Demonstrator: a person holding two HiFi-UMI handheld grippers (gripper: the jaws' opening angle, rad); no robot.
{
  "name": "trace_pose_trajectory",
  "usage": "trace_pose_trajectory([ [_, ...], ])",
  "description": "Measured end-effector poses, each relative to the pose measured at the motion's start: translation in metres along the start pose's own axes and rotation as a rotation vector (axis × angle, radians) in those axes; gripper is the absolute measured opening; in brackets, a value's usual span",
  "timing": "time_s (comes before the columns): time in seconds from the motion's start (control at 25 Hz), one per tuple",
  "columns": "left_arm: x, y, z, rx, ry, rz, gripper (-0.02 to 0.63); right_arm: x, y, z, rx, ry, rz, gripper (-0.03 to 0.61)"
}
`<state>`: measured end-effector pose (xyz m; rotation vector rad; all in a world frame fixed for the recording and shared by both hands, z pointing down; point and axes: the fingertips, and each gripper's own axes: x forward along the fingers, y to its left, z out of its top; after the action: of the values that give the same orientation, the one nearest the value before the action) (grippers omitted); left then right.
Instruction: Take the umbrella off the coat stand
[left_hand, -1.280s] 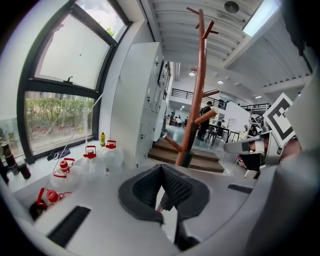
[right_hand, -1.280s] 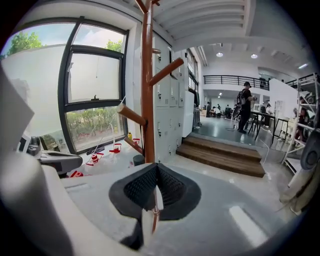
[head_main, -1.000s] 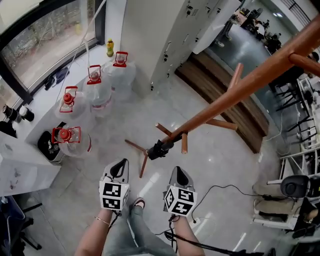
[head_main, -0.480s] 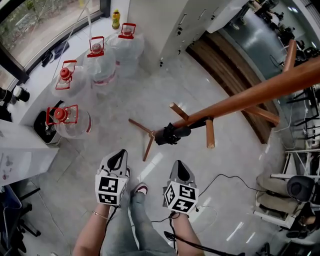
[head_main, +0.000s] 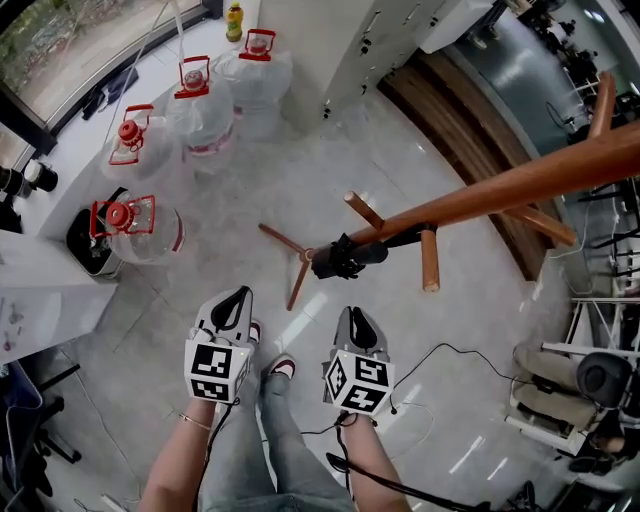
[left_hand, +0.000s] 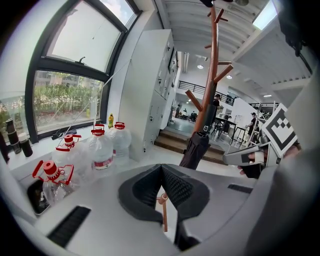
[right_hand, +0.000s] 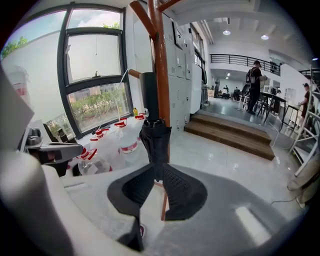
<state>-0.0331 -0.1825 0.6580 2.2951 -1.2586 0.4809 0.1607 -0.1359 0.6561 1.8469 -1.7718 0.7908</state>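
Umbrella (head_main: 345, 258) hangs folded against coat stand (head_main: 500, 190). Left tongs (head_main: 238, 293) closed, empty; right tongs (head_main: 357, 312) opening narrowly, empty; both short of coat stand.

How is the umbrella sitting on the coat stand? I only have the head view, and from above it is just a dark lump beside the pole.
Observer: The right gripper view shows the umbrella side-on. It is black and folded, and it hangs upright close against the pole of the coat stand.
Operator: Is either hand-held gripper on it?
Observer: No. The left hand-held gripper has its jaws together with nothing between them.
Operator: And the right one?
Observer: The right hand-held gripper is opening its jaws. There is only a narrow slit, nothing is between them, and the umbrella is straight ahead beyond the tips.
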Motion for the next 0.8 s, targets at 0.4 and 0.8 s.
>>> trace_pose_trajectory([
  [0.4,-0.001,0.015,-0.007,-0.008,0.006,0.030,0.005,0.019,0.013,-0.004,-0.028,0.018,0.039,0.097],
  [0.8,-0.004,0.040,-0.018,-0.019,0.024,0.076,0.005,0.043,0.014,-0.005,-0.024,0.023,0.016,0.215],
])
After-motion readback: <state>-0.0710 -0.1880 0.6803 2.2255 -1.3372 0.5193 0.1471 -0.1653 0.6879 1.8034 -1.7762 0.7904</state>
